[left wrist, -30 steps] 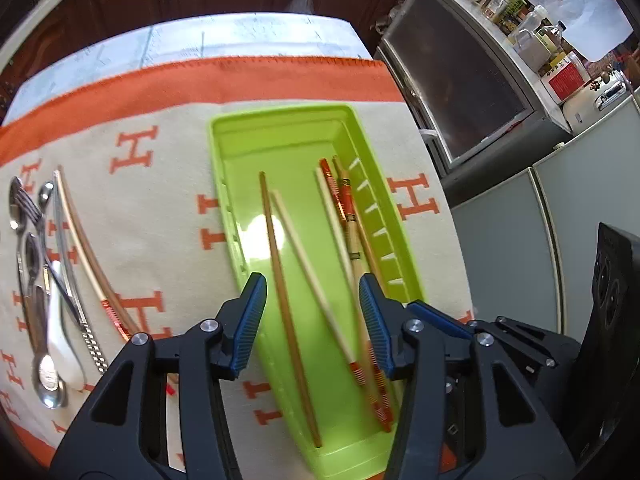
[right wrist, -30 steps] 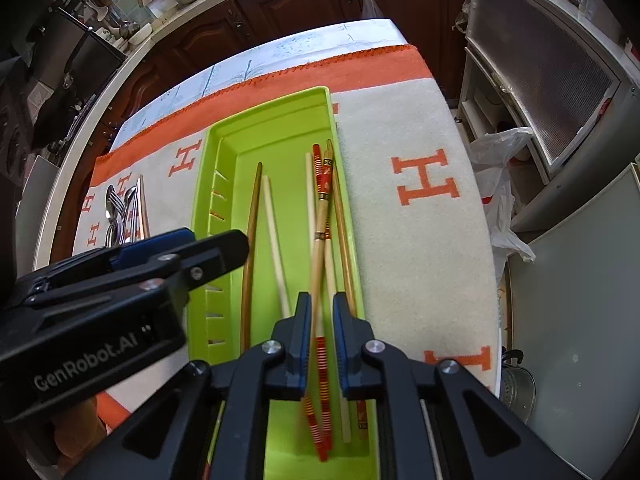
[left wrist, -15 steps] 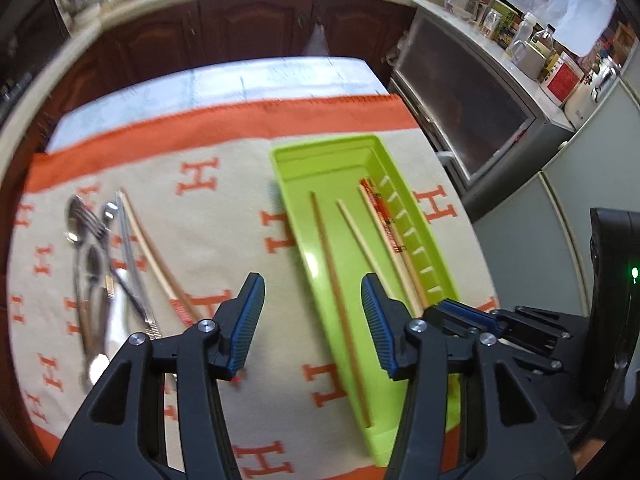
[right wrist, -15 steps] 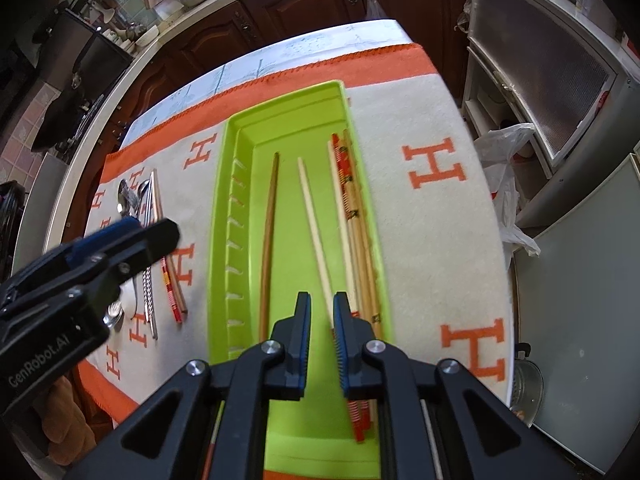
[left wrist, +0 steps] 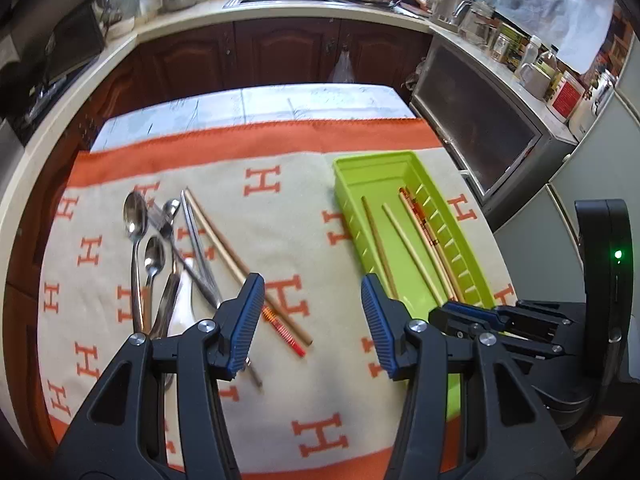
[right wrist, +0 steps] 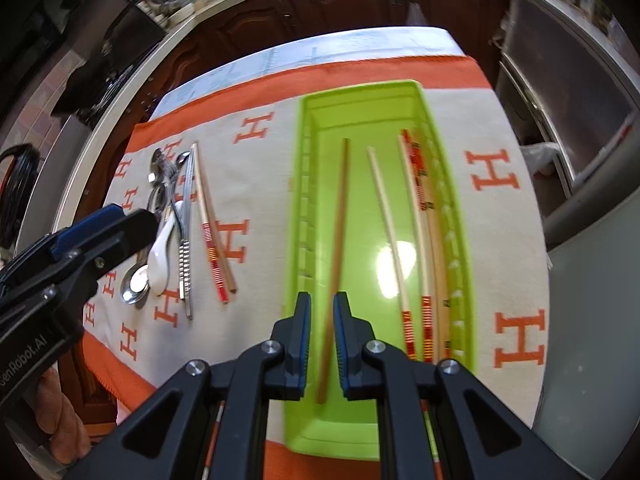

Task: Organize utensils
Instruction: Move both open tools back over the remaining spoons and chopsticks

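The left tool [left wrist: 312, 316] hangs wide over bare cloth [left wrist: 328, 364] between loose utensils [left wrist: 180, 264] and green tray [left wrist: 400, 168]; the right tool [right wrist: 319, 332], nearly shut, blocks the tray's near end.

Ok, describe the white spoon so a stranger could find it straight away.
Start at the orange-bordered blanket with H letters, then go left of the green tray to the pile of loose cutlery. The white ceramic spoon lies among metal spoons and chopsticks, the only white, broad-handled piece there.

left gripper [left wrist: 312, 316]: jaws wide apart, empty | right gripper [right wrist: 321, 330]: jaws nearly closed
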Tool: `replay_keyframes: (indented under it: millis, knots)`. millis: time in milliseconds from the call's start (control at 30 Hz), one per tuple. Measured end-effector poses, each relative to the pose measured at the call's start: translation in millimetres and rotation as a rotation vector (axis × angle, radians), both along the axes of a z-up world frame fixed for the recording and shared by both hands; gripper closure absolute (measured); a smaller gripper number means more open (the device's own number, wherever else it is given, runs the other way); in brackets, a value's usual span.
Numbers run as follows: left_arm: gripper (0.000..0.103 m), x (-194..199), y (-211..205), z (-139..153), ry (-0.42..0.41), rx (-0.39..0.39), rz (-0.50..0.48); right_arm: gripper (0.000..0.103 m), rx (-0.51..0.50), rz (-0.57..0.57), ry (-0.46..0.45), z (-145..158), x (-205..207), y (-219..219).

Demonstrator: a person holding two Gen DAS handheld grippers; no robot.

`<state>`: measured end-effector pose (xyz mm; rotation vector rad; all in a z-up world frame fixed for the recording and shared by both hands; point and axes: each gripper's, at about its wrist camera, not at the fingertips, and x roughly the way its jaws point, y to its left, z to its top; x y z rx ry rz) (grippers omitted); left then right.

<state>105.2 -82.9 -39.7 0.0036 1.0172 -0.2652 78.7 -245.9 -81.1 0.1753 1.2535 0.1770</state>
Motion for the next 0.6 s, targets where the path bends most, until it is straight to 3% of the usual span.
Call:
replay_keyframes:
  millis: [367, 600]
  knots:
    - [0.056, 1.9, 61.6, 0.8, 0.024, -0.010, 0.066, 0.092, -0.035, 0.110, -0.019, 17.6, 16.2, 59.7]
    - [0.056, 13.1, 103.8, 15.7, -0.016, -0.014, 0.125, 0.092, -0.004, 0.159, -0.029, 27.6, 41.0, 85.7]
